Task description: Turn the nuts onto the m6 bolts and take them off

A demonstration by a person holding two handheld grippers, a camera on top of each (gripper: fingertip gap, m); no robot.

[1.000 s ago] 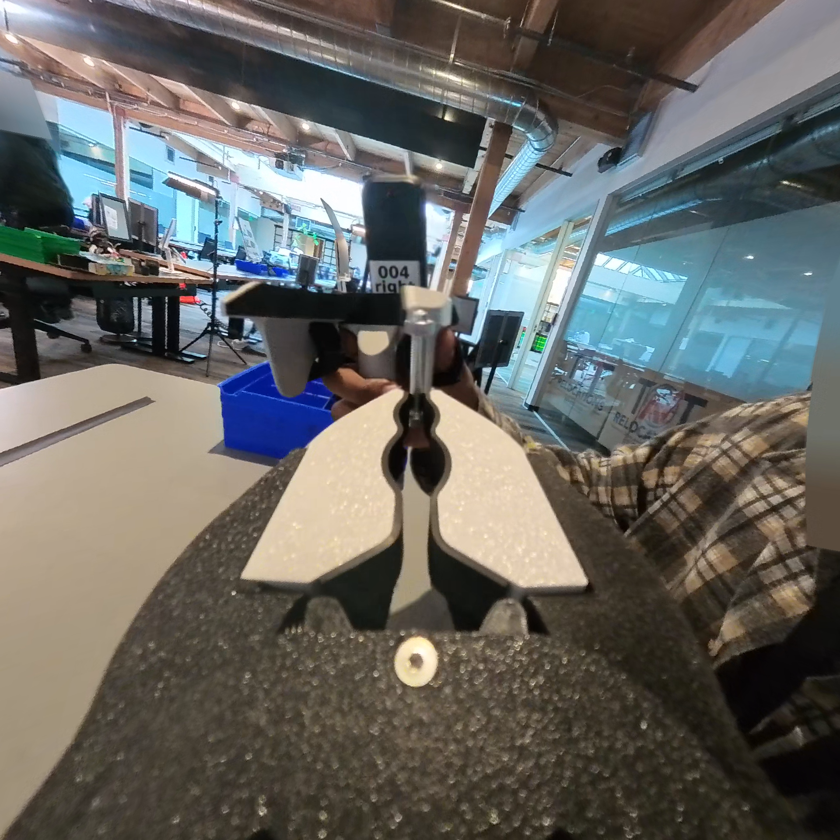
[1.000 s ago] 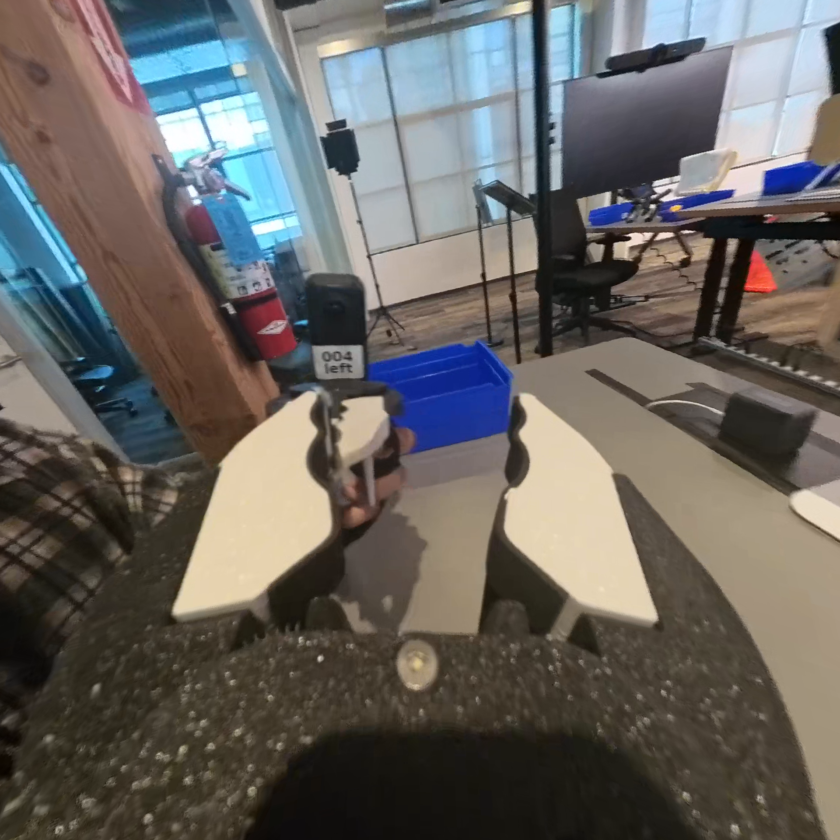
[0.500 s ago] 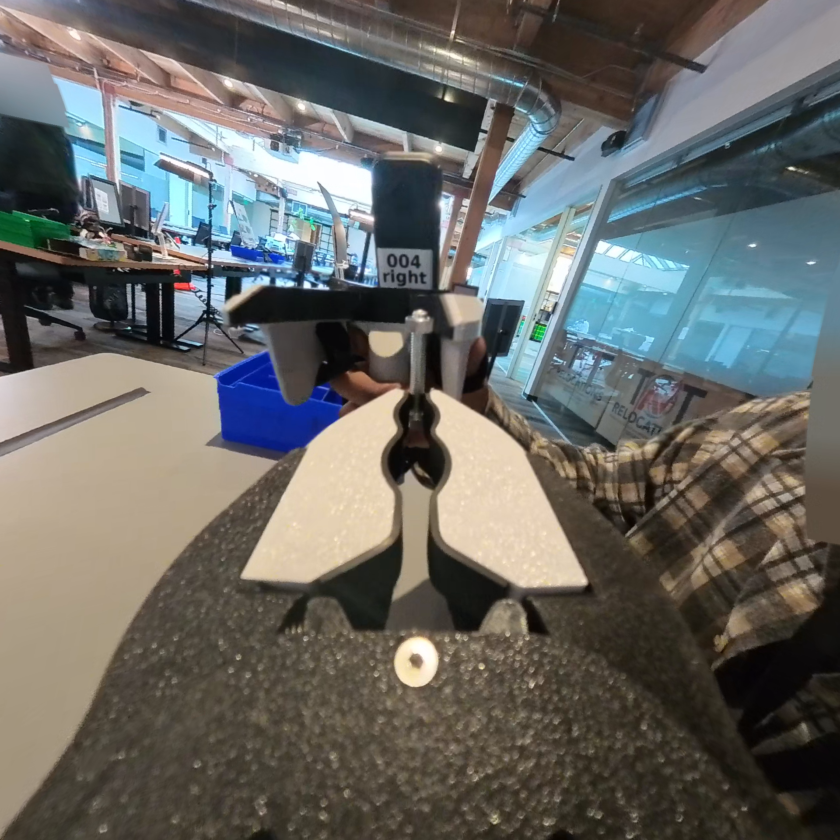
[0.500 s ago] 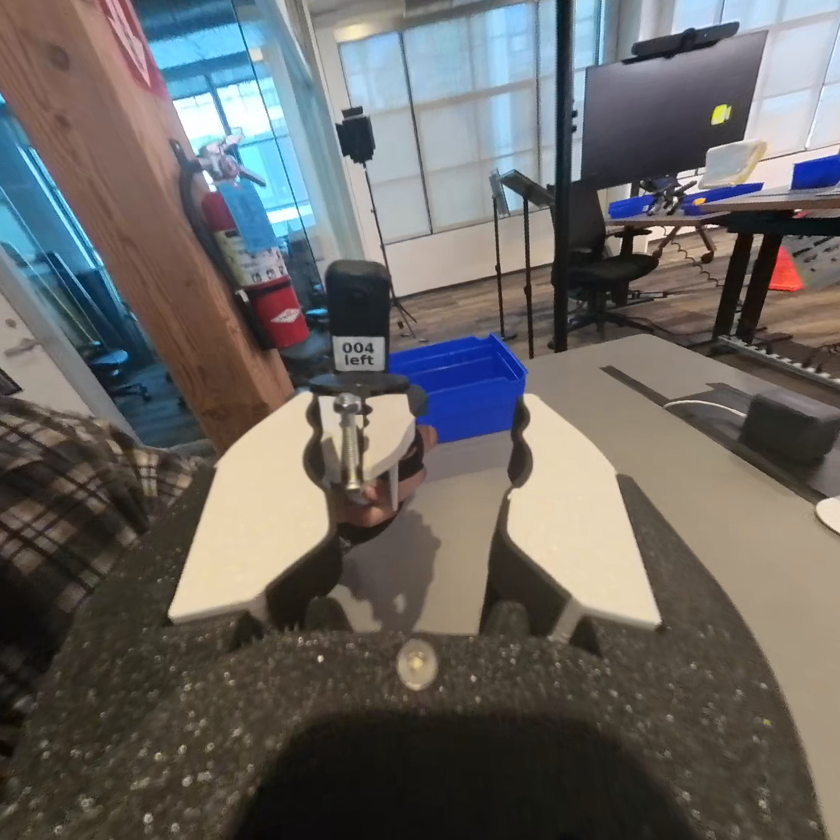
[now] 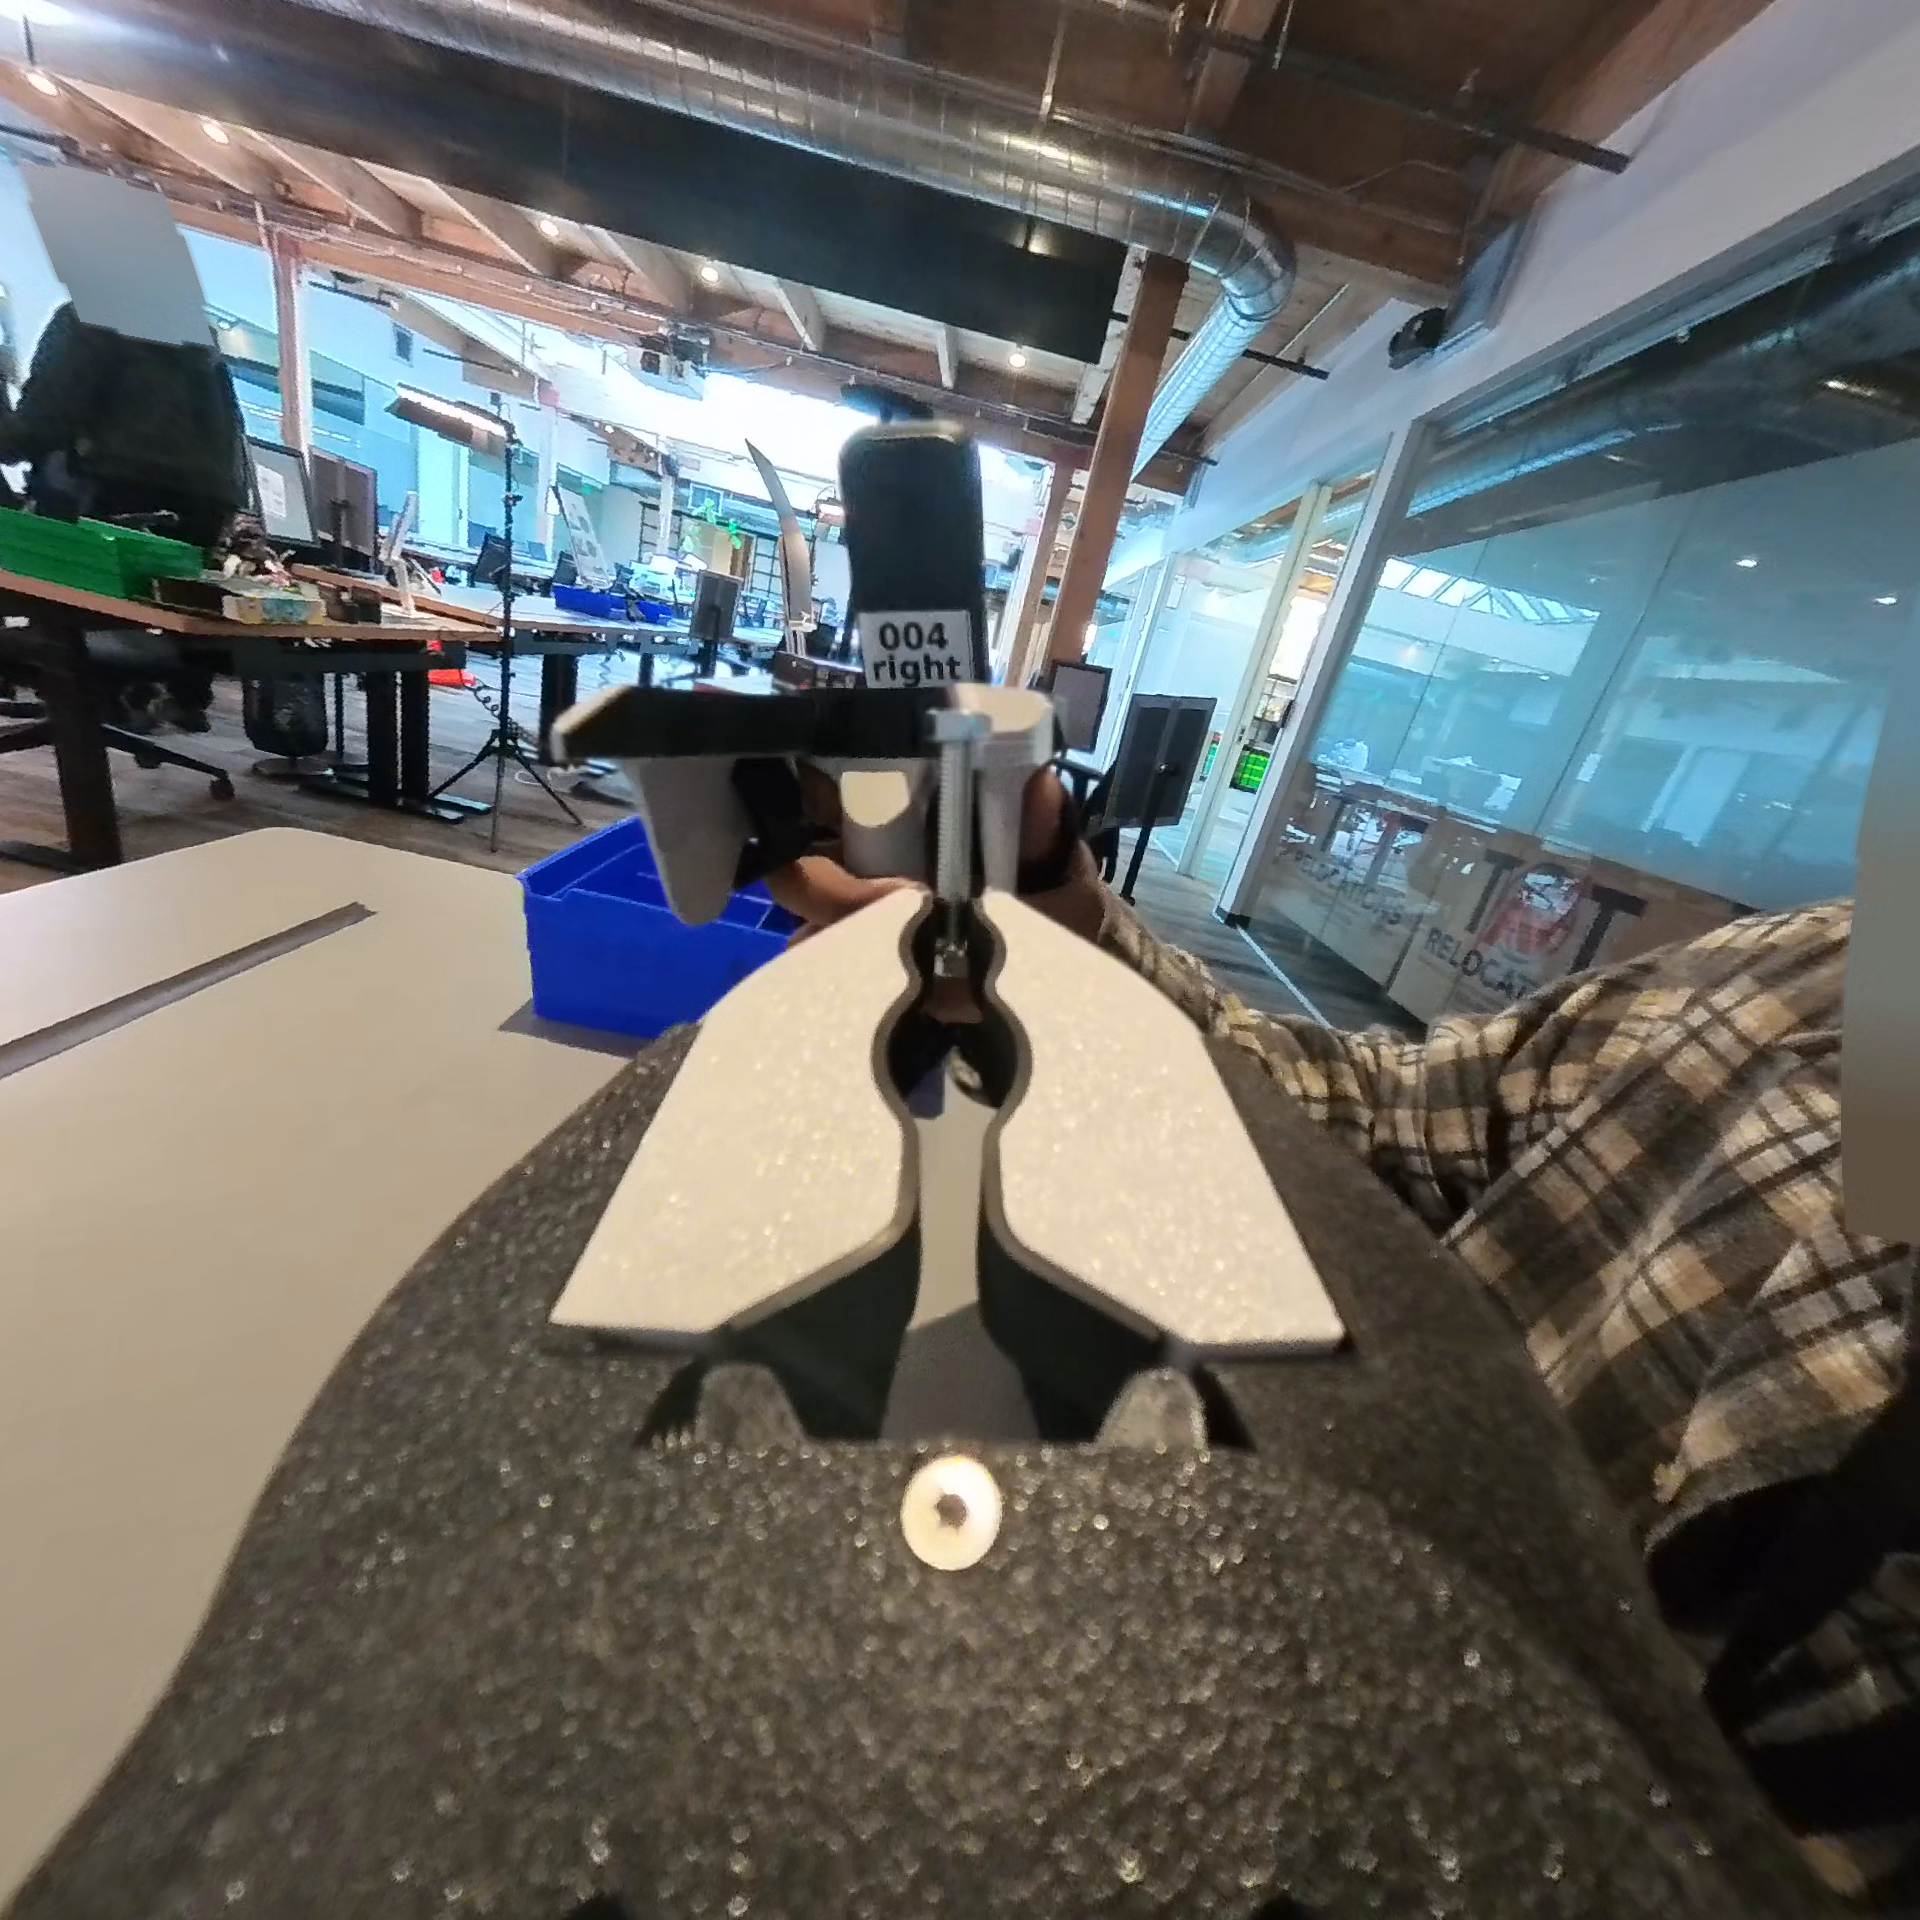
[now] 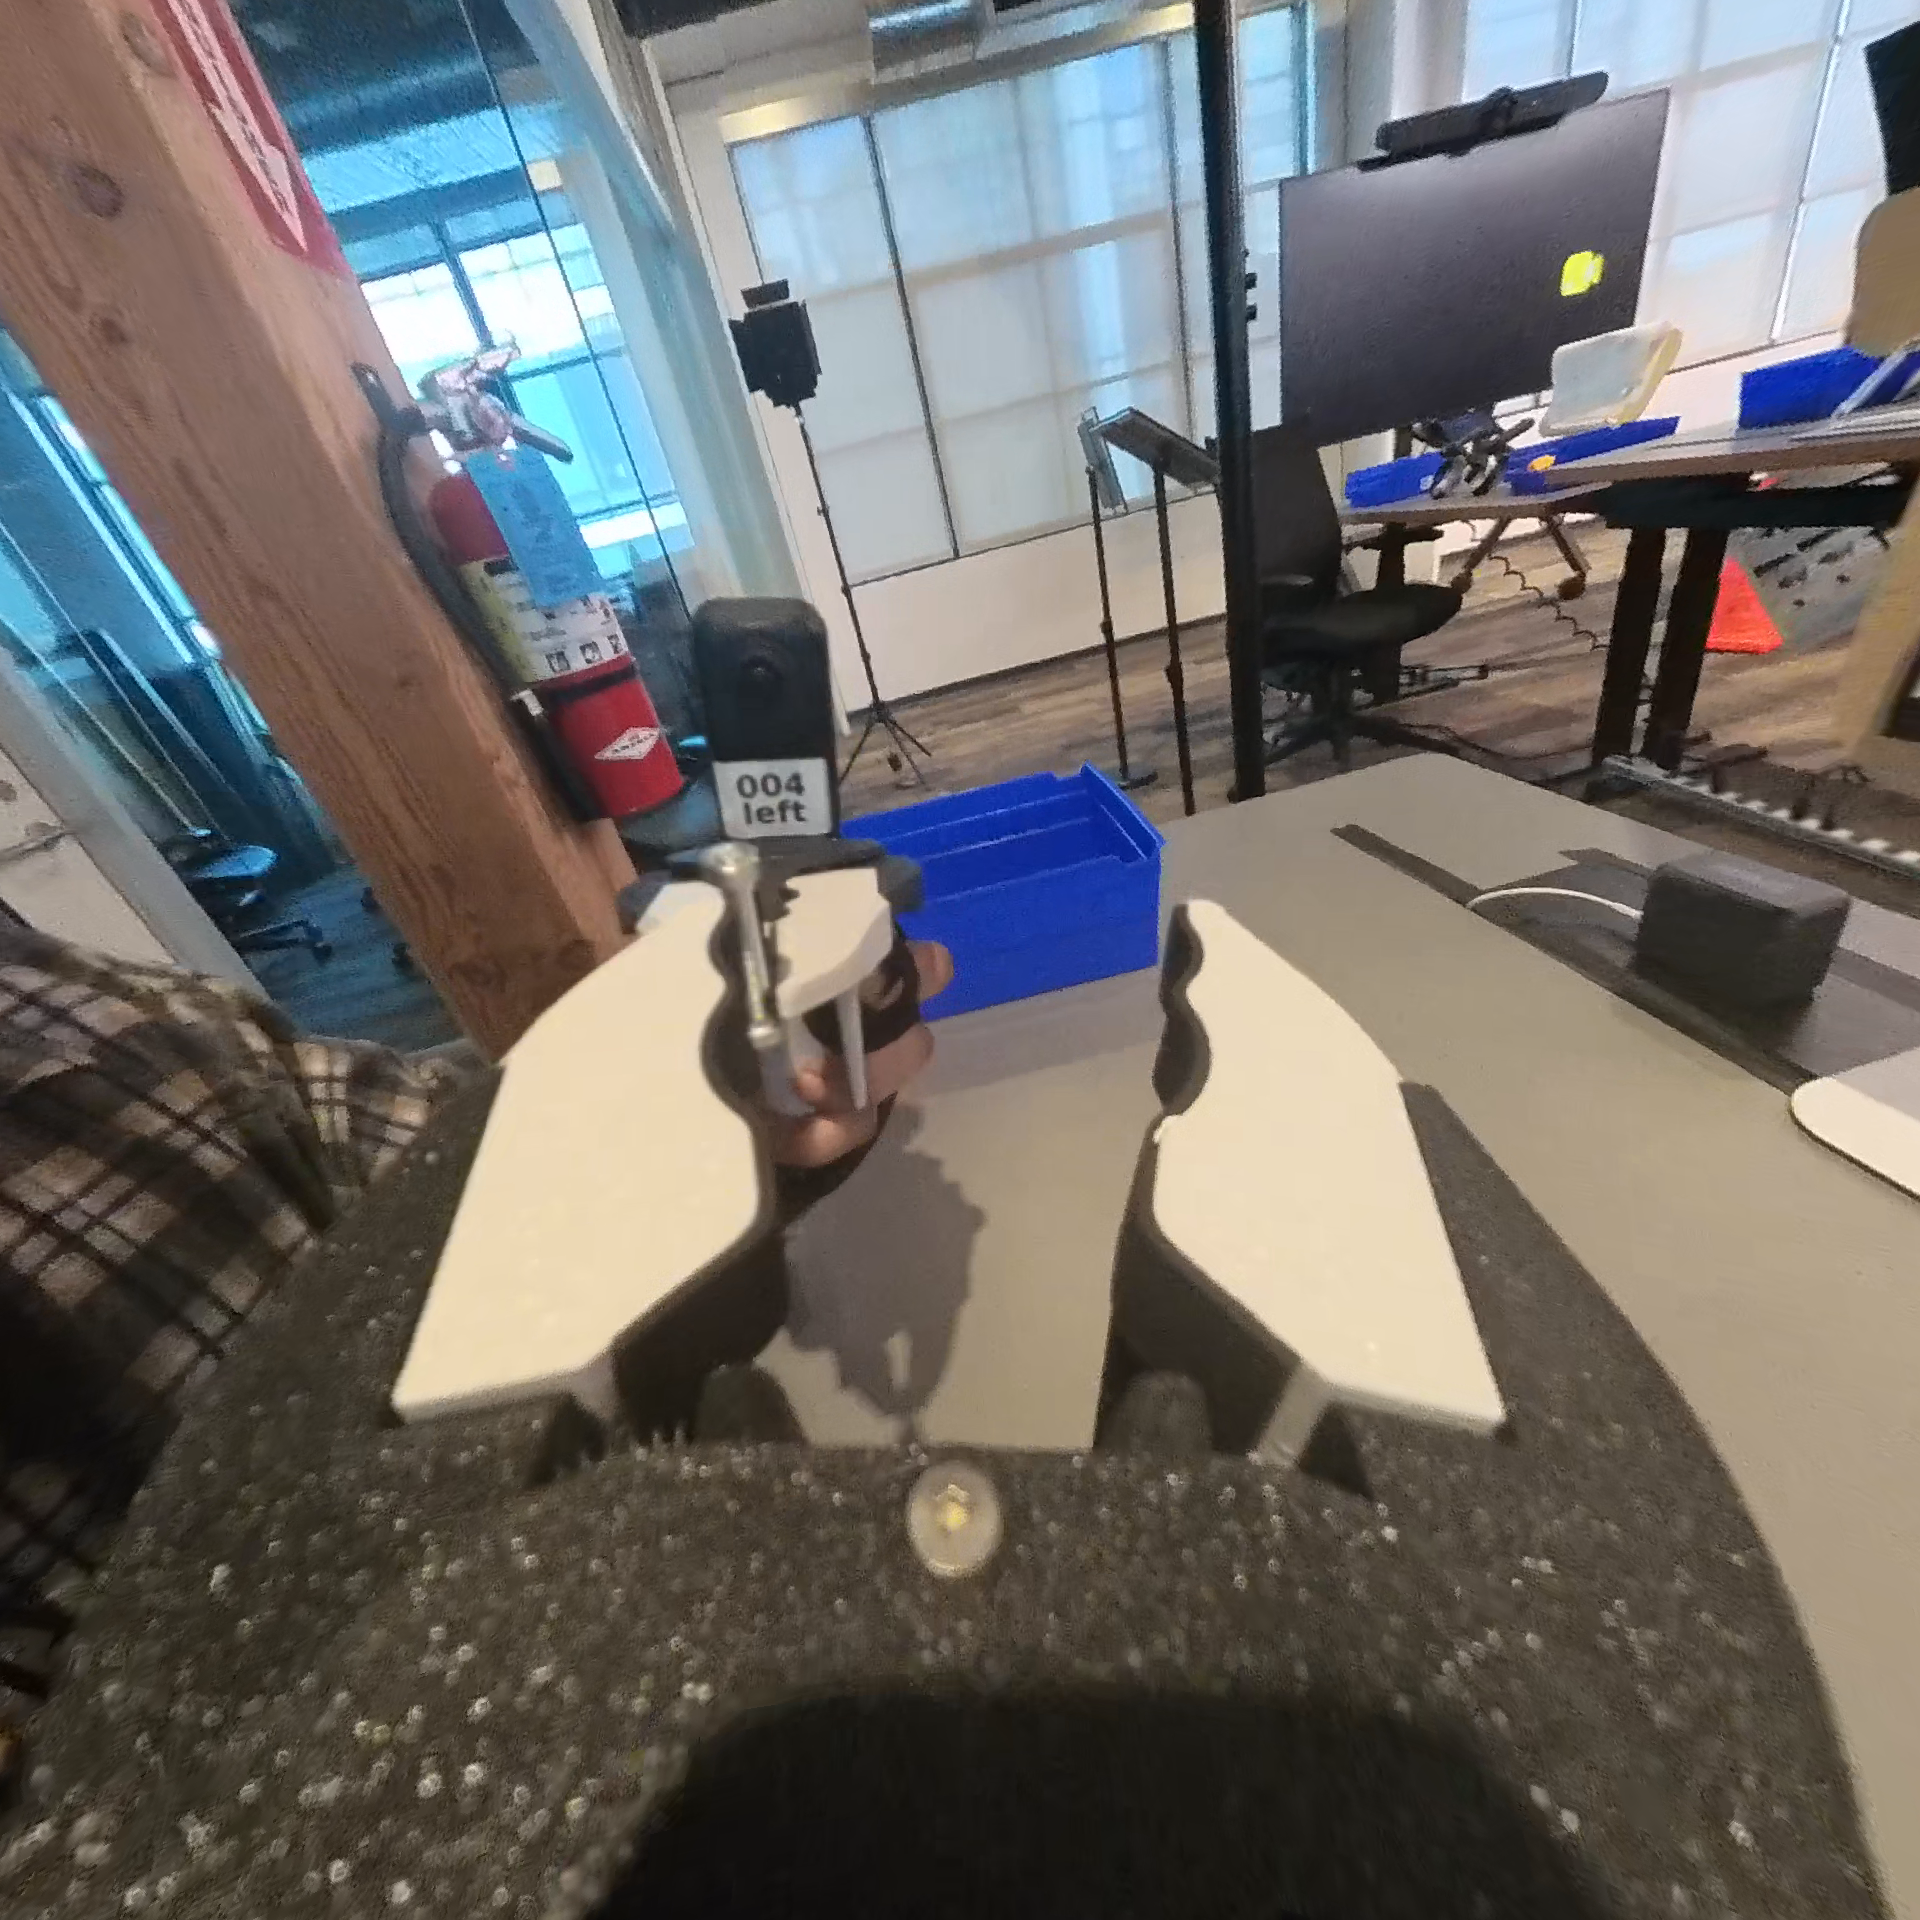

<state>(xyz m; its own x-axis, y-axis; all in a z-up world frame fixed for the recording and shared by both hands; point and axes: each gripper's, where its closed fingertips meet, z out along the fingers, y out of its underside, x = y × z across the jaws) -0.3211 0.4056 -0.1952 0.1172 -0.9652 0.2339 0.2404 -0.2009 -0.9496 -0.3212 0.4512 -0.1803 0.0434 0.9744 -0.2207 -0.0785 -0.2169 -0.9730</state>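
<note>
L tongs (image 5: 951,951) are nearly closed, tips pinched on the lower end of a silver bolt (image 5: 954,831) that stands about upright w/ its head on top. A small nut (image 5: 948,961) sits on the thread right at the tips, in the notch between the fingers. In the right wrist view the same bolt (image 6: 750,966) shows held by the L tongs (image 6: 764,997) in front of the left finger of that view's own tongs.

R tongs (image 6: 940,997) are wide open w/ nothing between the fingers; the bolt is off to one side by one finger, contact can't be told. From the left wrist view the R tongs (image 5: 831,831) face the camera, bolt head up near their black crossbar.

Writing: each tool carries a black camera w/ a white sticker (image 5: 914,649) w/ print; the other sticker (image 6: 774,800) is the same kind. A red extinguisher (image 6: 582,665) w/ labels and a blue tag hangs on a wood post. Glass wall has printed lettering and a red logo (image 5: 1548,914). A red sign (image 6: 244,135) is on the post.

Blue bin (image 6: 1023,883) sits at the far edge of the grey tabletop (image 6: 1558,1143). Plaid sleeve (image 5: 1558,1122) at the side.
</note>
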